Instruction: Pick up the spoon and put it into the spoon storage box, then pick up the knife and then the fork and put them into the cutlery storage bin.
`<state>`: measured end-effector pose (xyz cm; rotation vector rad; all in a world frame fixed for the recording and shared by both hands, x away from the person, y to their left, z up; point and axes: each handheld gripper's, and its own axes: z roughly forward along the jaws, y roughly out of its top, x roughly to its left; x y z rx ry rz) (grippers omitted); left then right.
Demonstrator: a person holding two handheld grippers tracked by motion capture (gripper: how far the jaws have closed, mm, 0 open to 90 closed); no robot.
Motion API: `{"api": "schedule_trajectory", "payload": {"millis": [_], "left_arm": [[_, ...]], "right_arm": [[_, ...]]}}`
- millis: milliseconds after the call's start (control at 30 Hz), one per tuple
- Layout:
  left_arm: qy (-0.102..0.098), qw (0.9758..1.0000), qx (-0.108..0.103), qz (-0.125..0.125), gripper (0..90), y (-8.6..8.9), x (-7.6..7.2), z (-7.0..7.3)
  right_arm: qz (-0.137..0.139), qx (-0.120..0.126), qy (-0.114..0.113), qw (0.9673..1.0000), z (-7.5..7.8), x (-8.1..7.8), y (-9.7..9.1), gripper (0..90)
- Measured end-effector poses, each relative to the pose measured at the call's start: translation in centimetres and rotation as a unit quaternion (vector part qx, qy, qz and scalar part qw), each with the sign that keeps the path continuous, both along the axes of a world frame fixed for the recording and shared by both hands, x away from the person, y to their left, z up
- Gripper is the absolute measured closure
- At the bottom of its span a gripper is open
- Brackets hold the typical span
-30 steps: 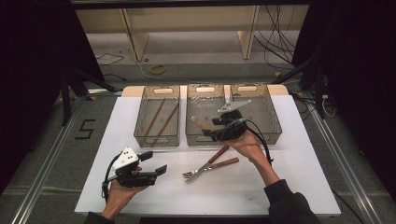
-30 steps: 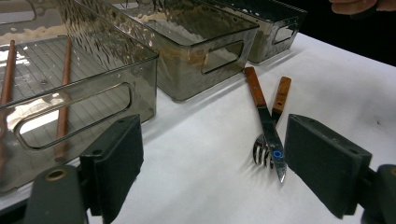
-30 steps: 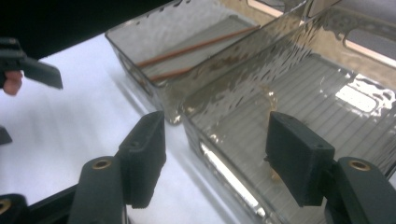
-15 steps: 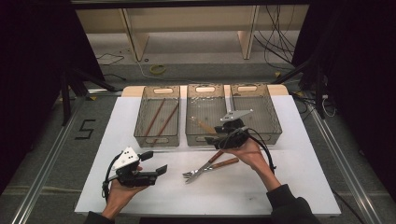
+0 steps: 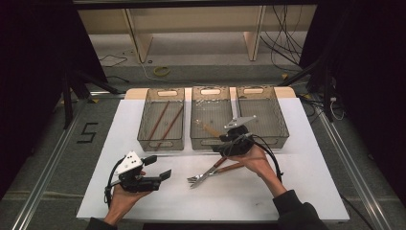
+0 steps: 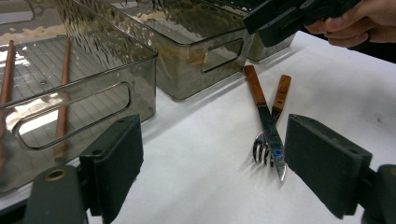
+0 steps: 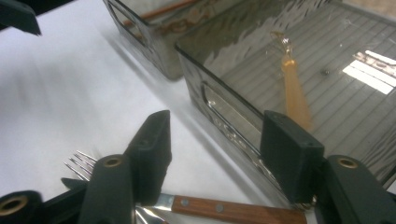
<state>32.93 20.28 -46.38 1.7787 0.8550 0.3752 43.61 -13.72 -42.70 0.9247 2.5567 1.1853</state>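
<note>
Here, two wooden-handled pieces of cutlery are found on the white table point(image 5: 143, 201), just in front of the middle bin: one knife point(image 6: 264, 115) and one fork point(image 6: 275, 109). They are laid crossing each other, the knife blade resting over the fork's tines, with both handles pointed toward the bins. In the right gripper view the knife handle point(image 7: 233, 211) is seen lying on the table below the jaws and the fork tines point(image 7: 80, 164) off to one side.

The right gripper point(image 5: 229, 144) is held just above the handle ends of this cutlery, near the front wall of the middle bin. Its jaws are apart, though they have just been closing somewhat; nothing is pressed between the pads, and the cutlery is not yet gripped.

The left gripper point(image 5: 160, 171) is held well apart from the cutlery, over the near left part of the table. Its jaws are spread wide with nothing between them.

Three smoky, see-through bins are set side by side along the far edge of the table. In the left bin point(image 5: 161, 143) two brown chopsticks point(image 5: 165, 125) are lying. In the middle bin point(image 5: 207, 143) one utensil with a pale wooden handle point(image 7: 293, 95) is seen; its head cannot be made out clearly. The right bin point(image 5: 277, 125) is partly hidden by the grey plate of the right gripper, and its contents cannot be told.
</note>
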Motion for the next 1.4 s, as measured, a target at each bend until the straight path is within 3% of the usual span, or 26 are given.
{"api": "schedule_trajectory", "payload": {"millis": [400,733,1133,1400], "left_arm": [[0.000,1.0000,0.004,-0.001,19.2,-0.1,0.0,-0.1],[0.002,1.0000,0.004,-0.001,19.2,-0.1,0.0,-0.1],[0.000,1.0000,0.007,-0.004,19.2,-0.2,-0.1,-0.1],[0.000,1.0000,0.006,-0.004,19.2,-0.2,-0.1,0.0]], "right_arm": [[-0.005,-0.034,0.002,0.9994,-1.7,0.1,0.2,64.7],[-0.007,-0.088,-0.012,0.9960,-3.3,0.4,0.7,84.6],[-0.009,-0.136,-0.010,0.9907,-5.4,1.1,1.0,90.0],[-0.011,-0.133,-0.002,0.9910,-5.4,1.3,0.7,90.0]]}}
